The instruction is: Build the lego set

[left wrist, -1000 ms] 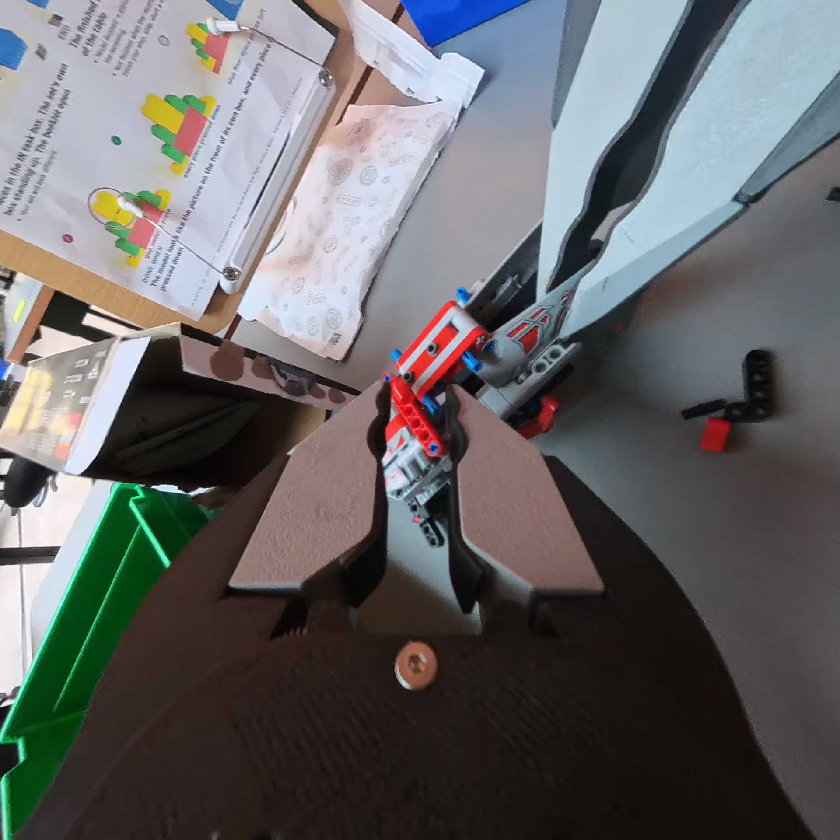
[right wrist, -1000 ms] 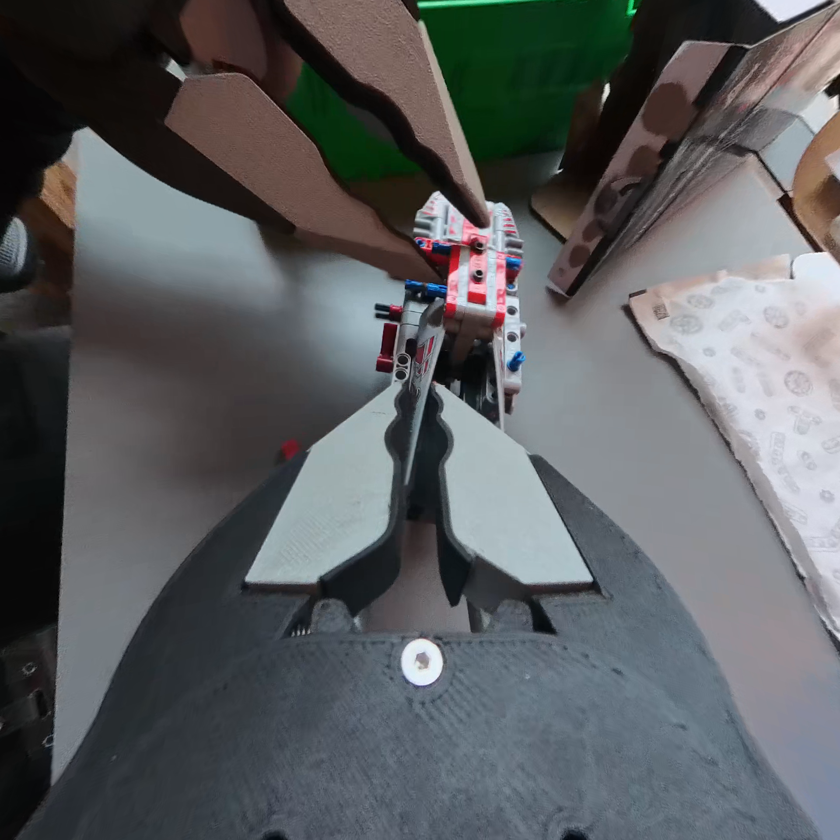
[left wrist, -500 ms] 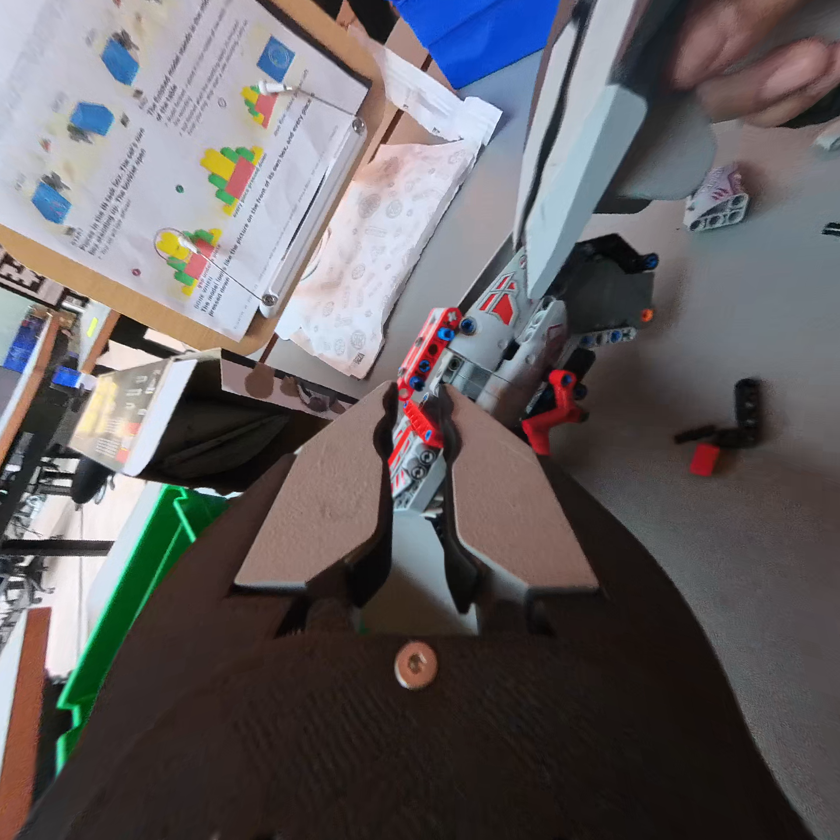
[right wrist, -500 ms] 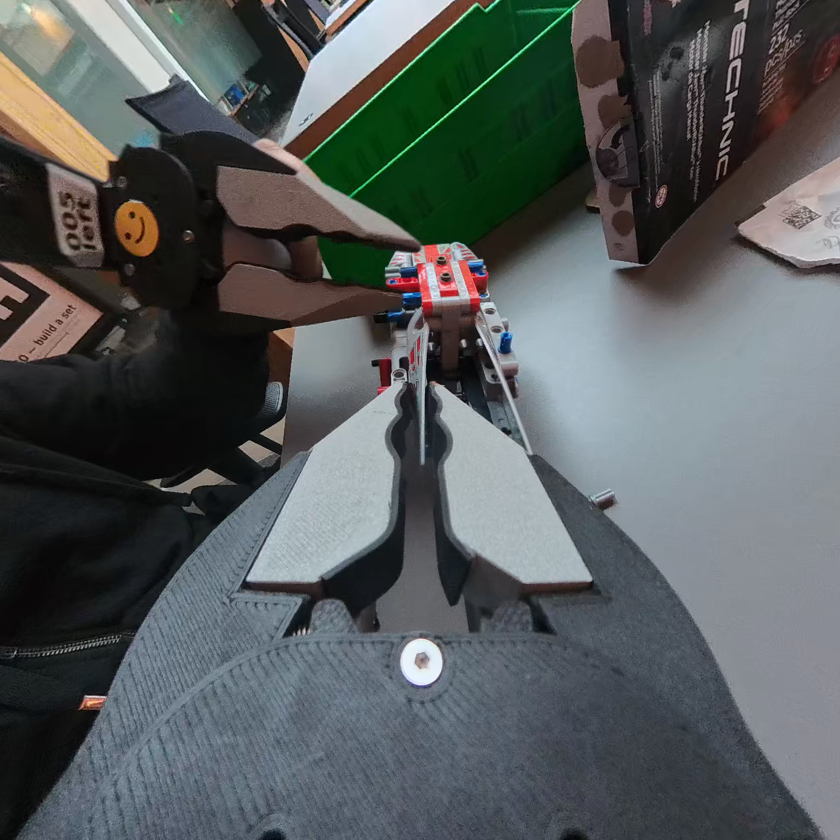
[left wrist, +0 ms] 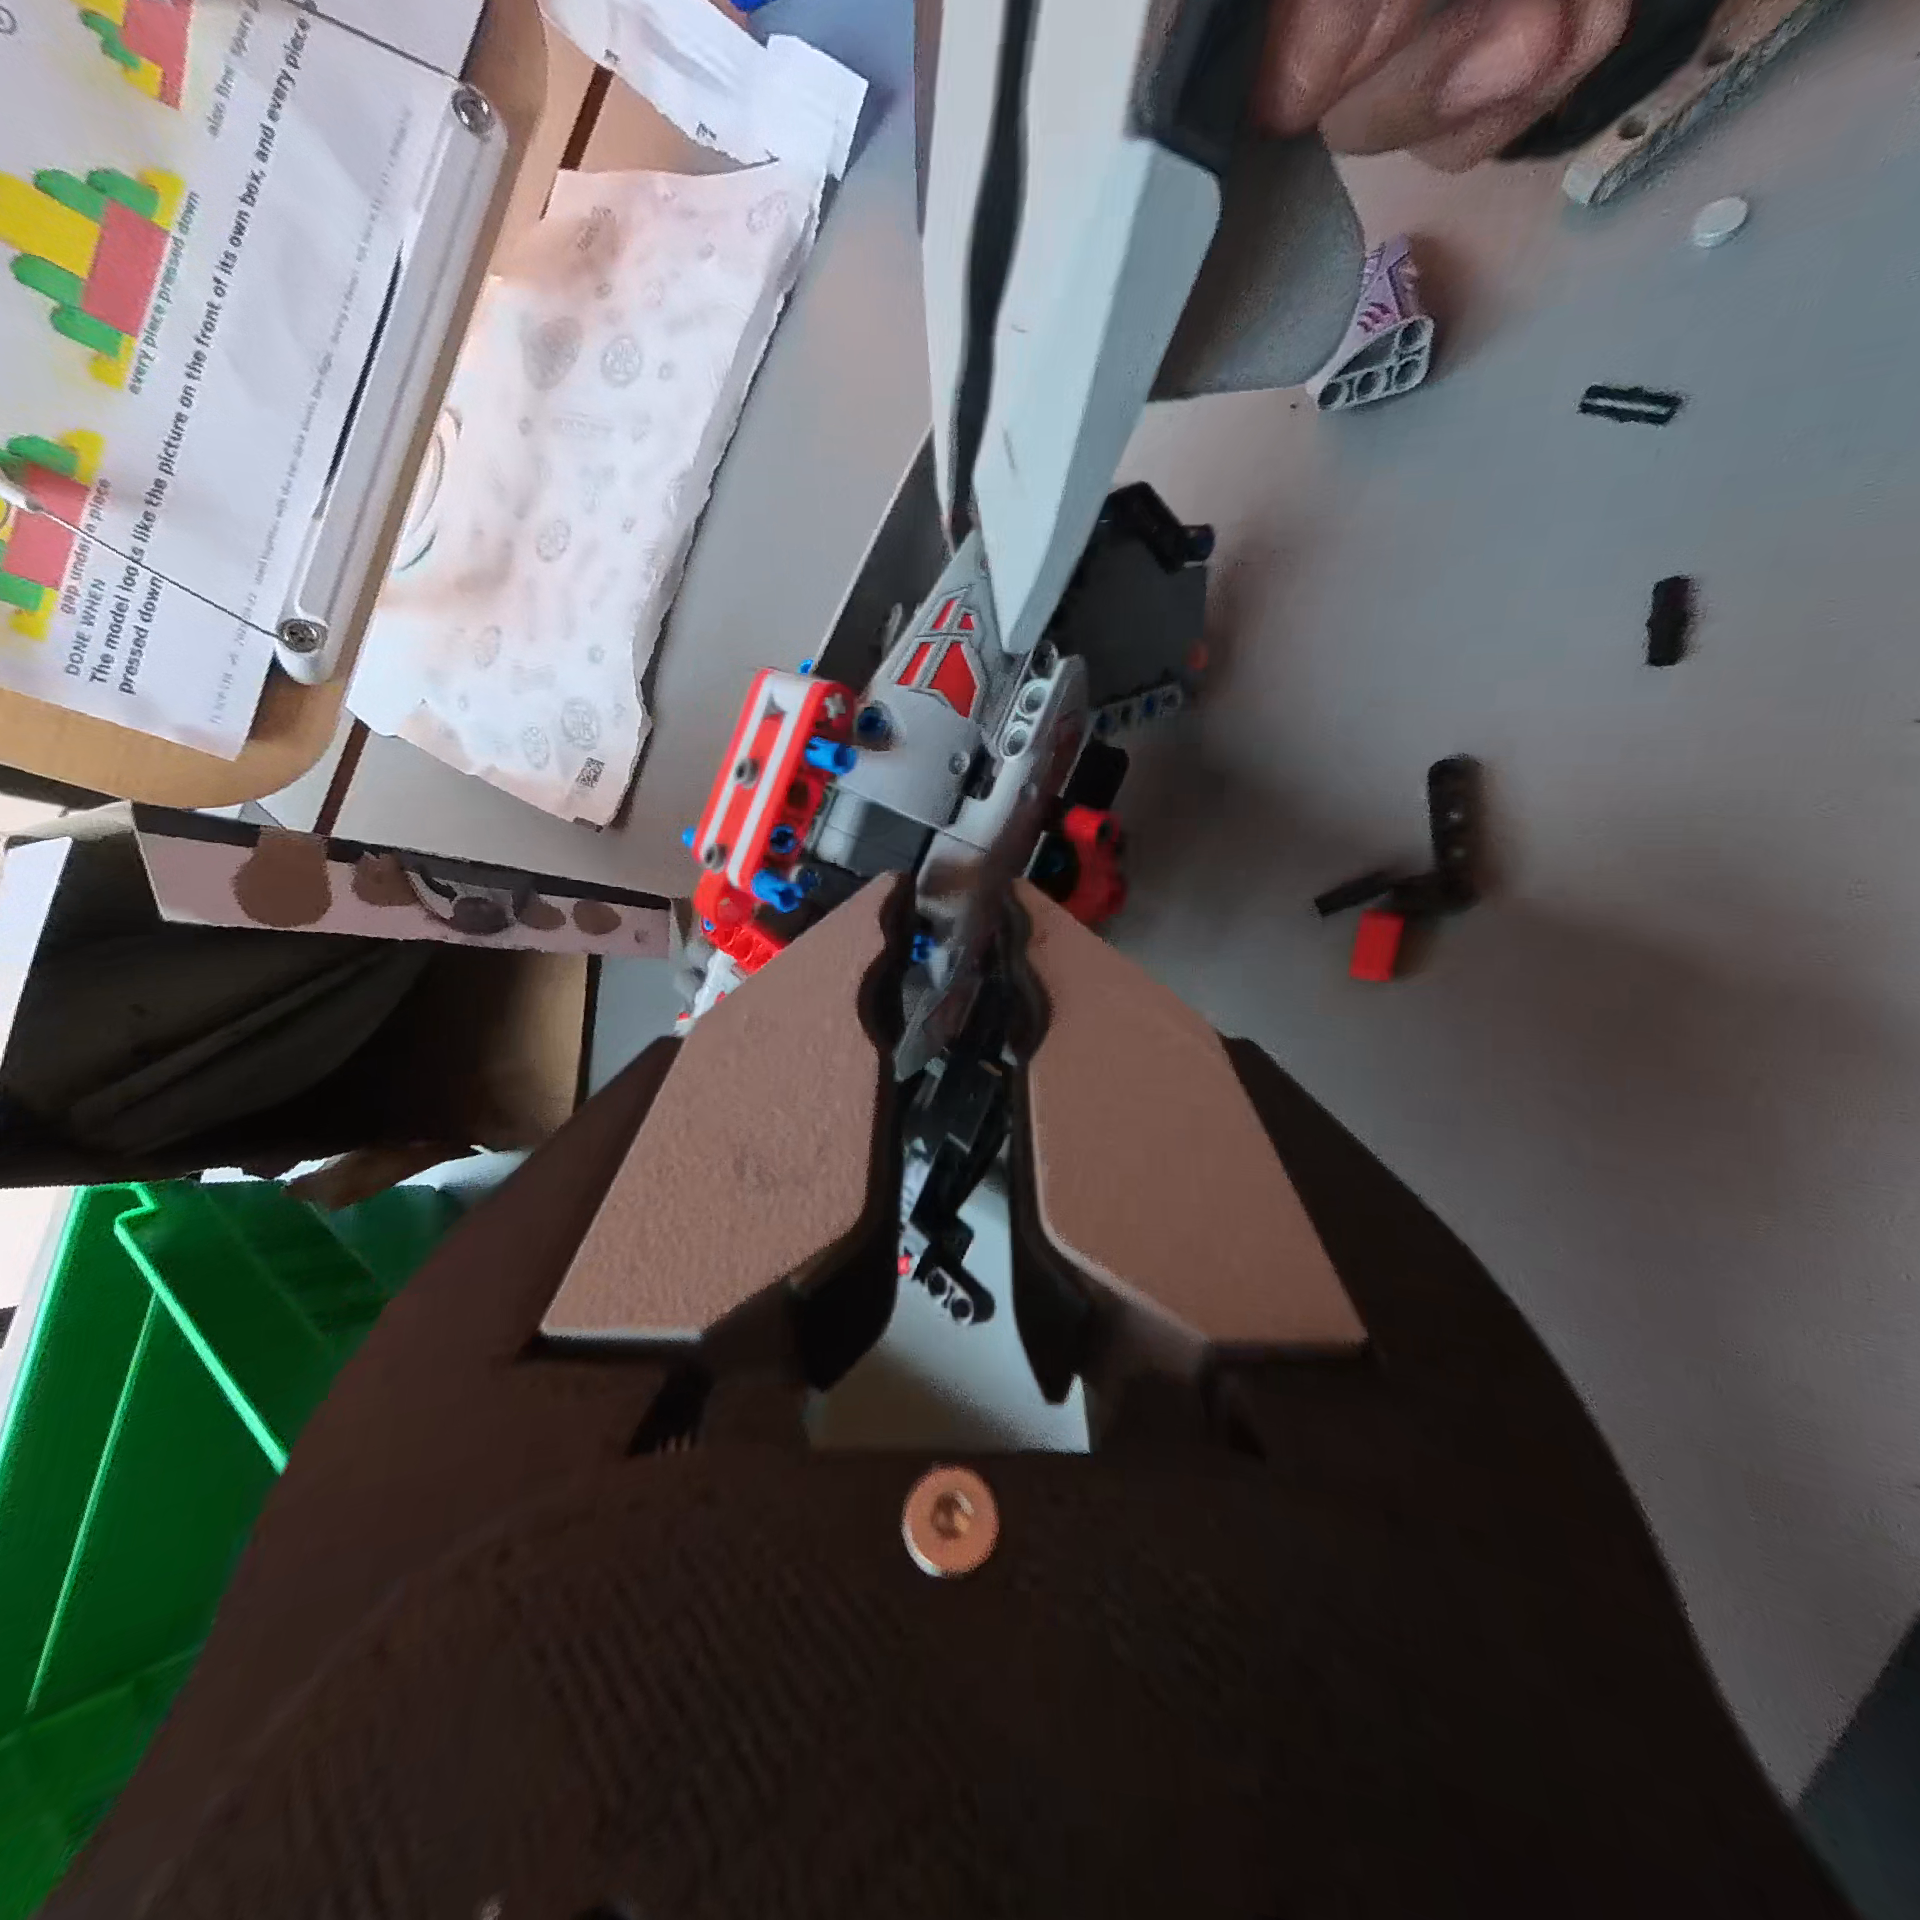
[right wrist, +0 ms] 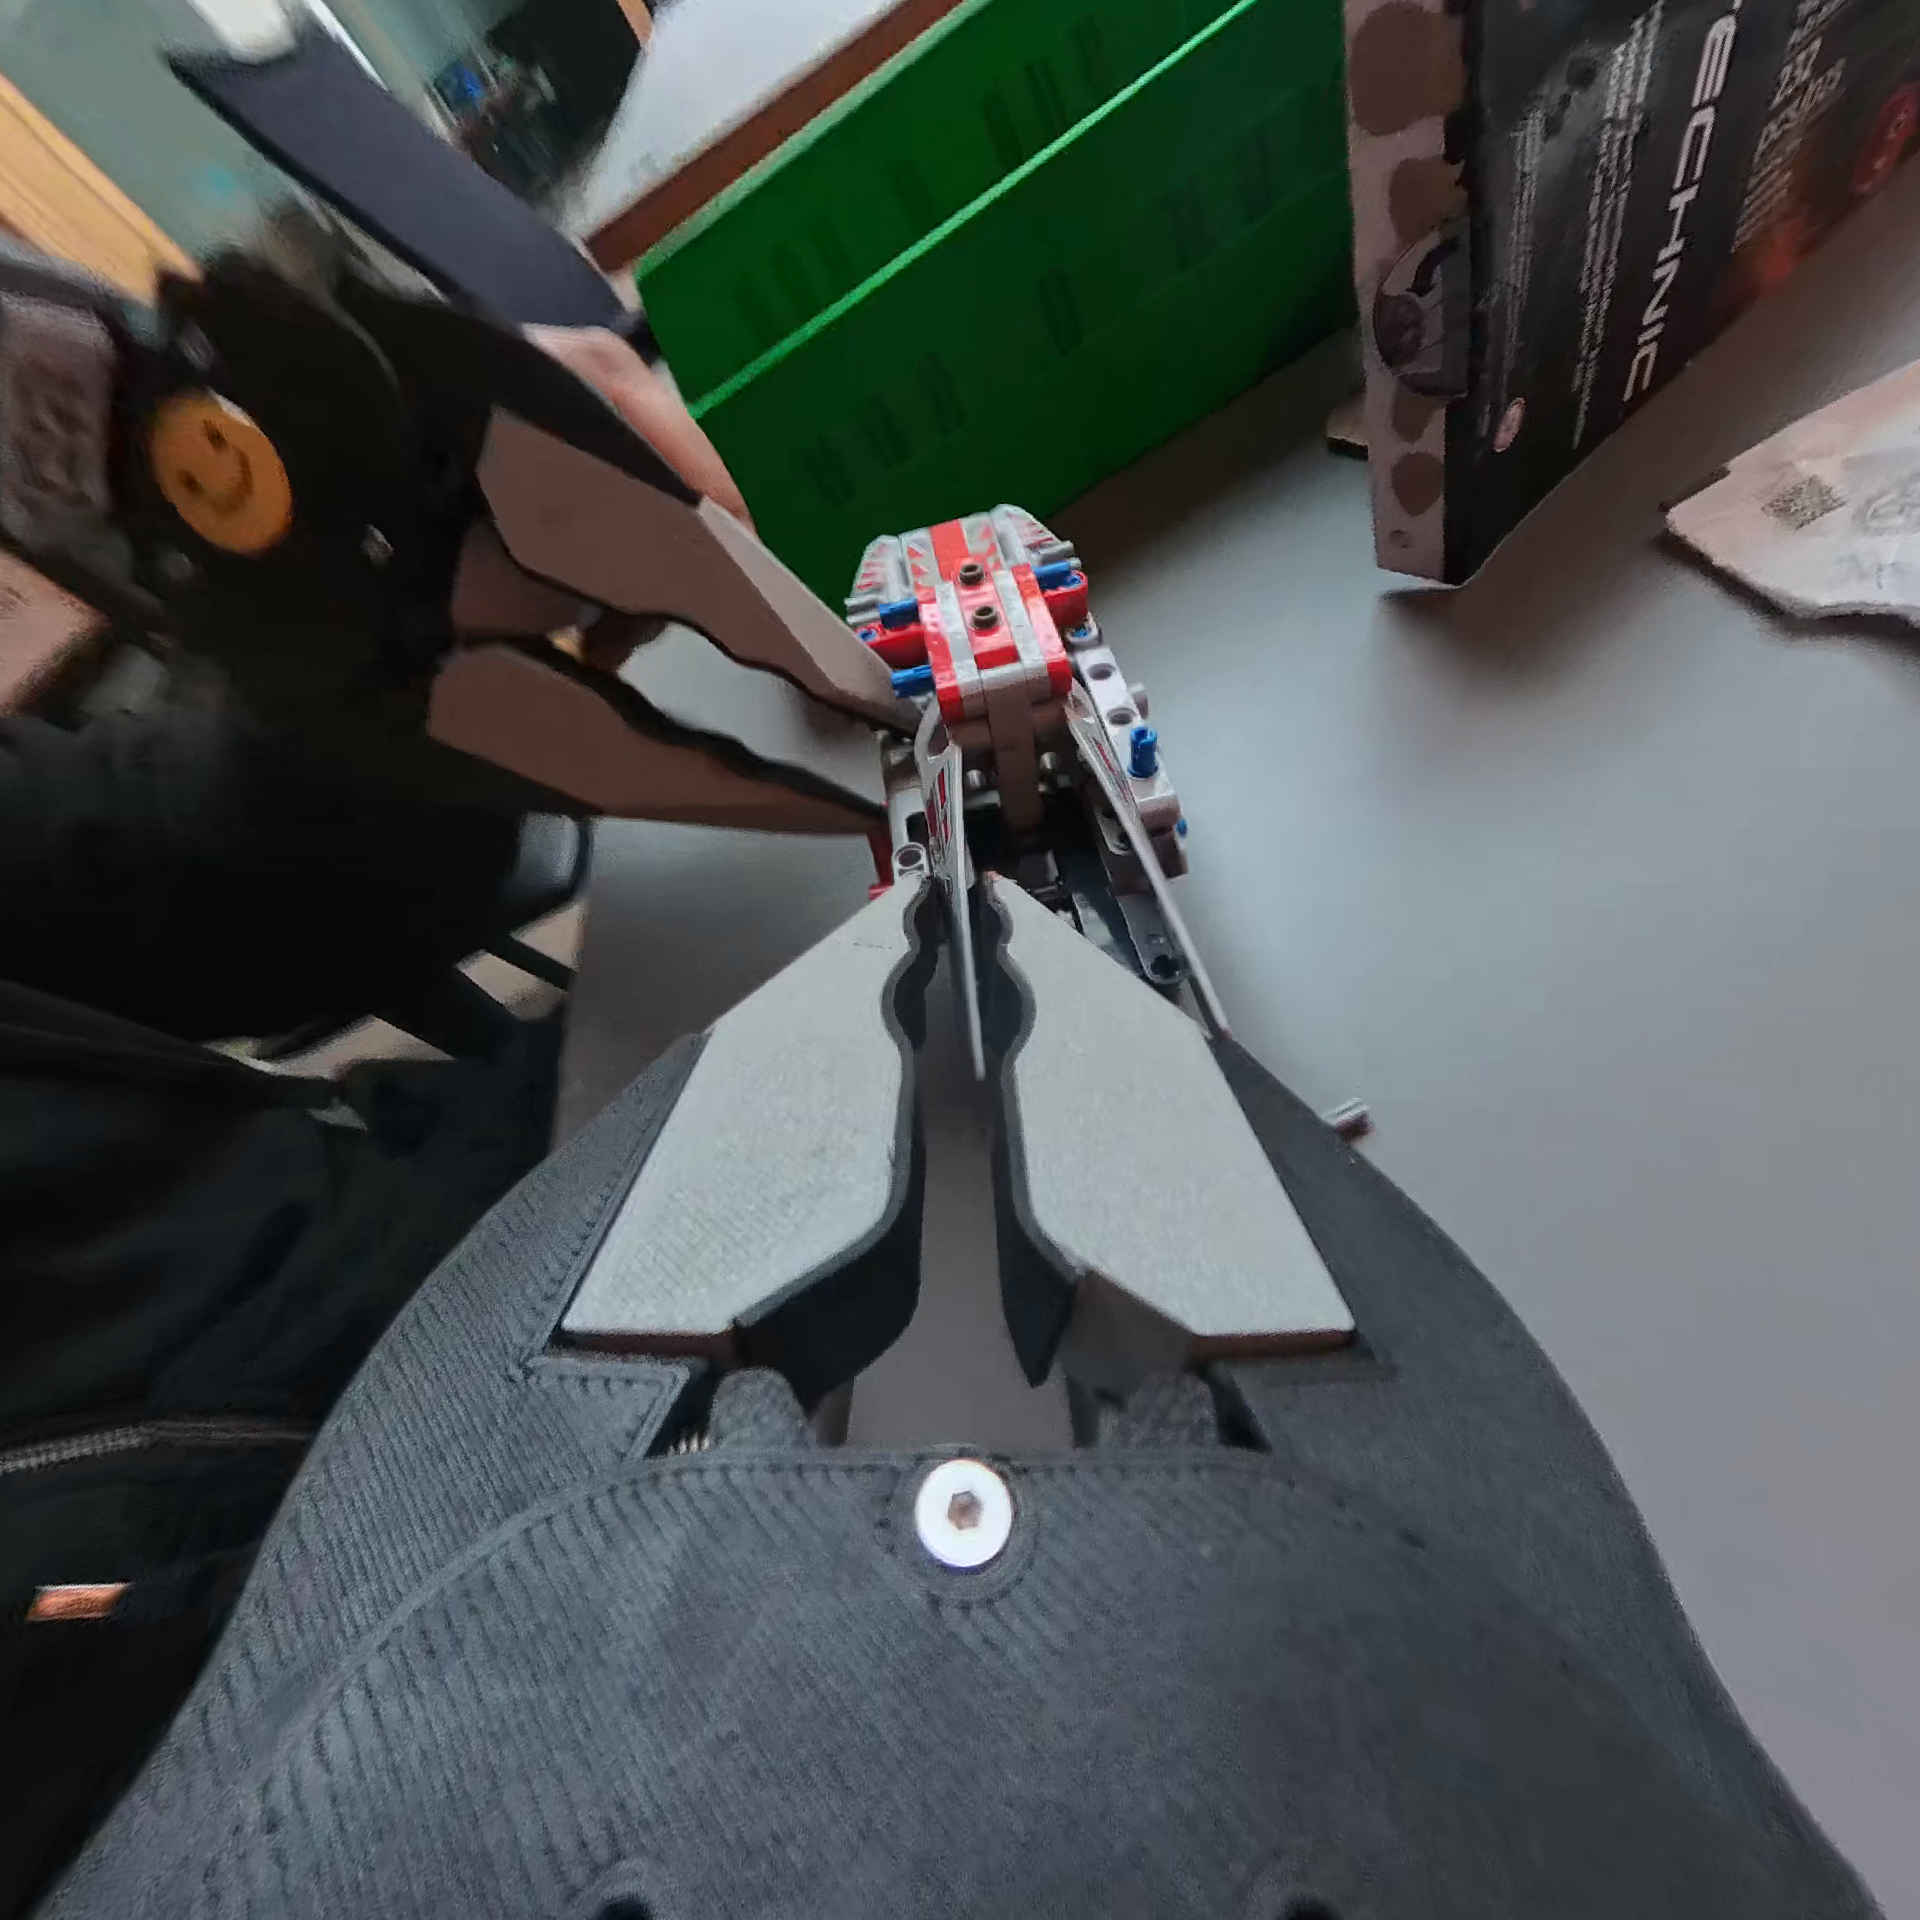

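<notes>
Grey tabletop (left wrist: 1558, 1091) filled the left wrist view, with a clipboard of instruction sheets (left wrist: 208, 364), a crumpled paper bag (left wrist: 582, 468), an open cardboard box (left wrist: 312, 987) and a green bin (left wrist: 135, 1455) along its left edge. Loose black and red pieces (left wrist: 1403, 894) lay well apart to the right. At centre sat the lego model (left wrist: 831, 790), red, grey and blue. The left gripper (left wrist: 956, 914) had its brown fingers (left wrist: 748, 1122) narrowly parted, pinching a grey side panel of the model between their tips. The right gripper (left wrist: 1023, 613) reached in from above, its tips touching the model's far end.

Seen from the right wrist view, the same table (right wrist: 1507, 935) ran back to the green bin (right wrist: 1039, 291) and a dark set box (right wrist: 1621, 260). The right gripper (right wrist: 961, 914) had grey fingers (right wrist: 758, 1143) almost closed, nipping a thin grey panel blade of the model (right wrist: 977, 623). The left gripper (right wrist: 883, 758) came in from the left, its tips against the model's side.

To do this step well, it seemed wise to keep one grip firm as an anchor and press the panel gently, squarely along its pins.
</notes>
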### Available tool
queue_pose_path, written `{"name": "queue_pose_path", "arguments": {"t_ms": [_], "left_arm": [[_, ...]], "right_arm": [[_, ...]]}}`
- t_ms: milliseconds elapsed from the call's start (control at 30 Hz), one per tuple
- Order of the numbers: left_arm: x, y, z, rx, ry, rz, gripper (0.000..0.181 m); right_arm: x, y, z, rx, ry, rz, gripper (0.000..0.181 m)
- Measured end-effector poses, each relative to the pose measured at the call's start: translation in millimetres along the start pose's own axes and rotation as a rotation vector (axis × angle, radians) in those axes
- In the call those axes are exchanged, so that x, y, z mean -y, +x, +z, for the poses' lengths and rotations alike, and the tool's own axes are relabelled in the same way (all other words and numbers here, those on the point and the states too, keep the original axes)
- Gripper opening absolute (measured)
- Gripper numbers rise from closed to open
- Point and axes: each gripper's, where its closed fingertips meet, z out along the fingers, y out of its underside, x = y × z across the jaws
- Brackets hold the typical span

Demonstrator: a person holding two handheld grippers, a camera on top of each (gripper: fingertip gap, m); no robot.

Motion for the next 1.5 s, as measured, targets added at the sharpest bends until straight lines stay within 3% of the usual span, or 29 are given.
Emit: {"name": "queue_pose_path", "arguments": {"t_ms": [200, 367, 600, 800, 933, 1100, 1500], "left_arm": [[-7, 2, 11, 0.017, -0.049, 0.025, 0.016], [-8, 1, 10, 0.021, -0.057, 0.040, 0.015], [-6, -3, 16, 0.007, -0.048, 0.009, 0.016], [-4, 2, 19, -0.045, -0.021, -0.049, 0.028], [-6, -7, 16, -0.004, -0.037, -0.047, 0.011], [5, -16, -3, -0.017, 0.041, -0.097, 0.010], [-7, -7, 13, 0.074, -0.072, 0.101, 0.024]], "right_arm": [[-2, 8, 1, -0.153, -0.040, -0.197, 0.004], [19, -2, -24, -0.181, 0.075, -0.277, 0.016], [-1, -23, -14, -0.143, -0.031, -0.380, 0.011], [-16, -13, -2, -0.192, -0.109, -0.387, 0.012], [-23, -2, 3, -0.251, -0.147, -0.368, 0.007], [-30, 2, 9, -0.251, -0.153, -0.344, 0.008], [-34, 9, 8, -0.239, -0.141, -0.309, 0.007]]}}
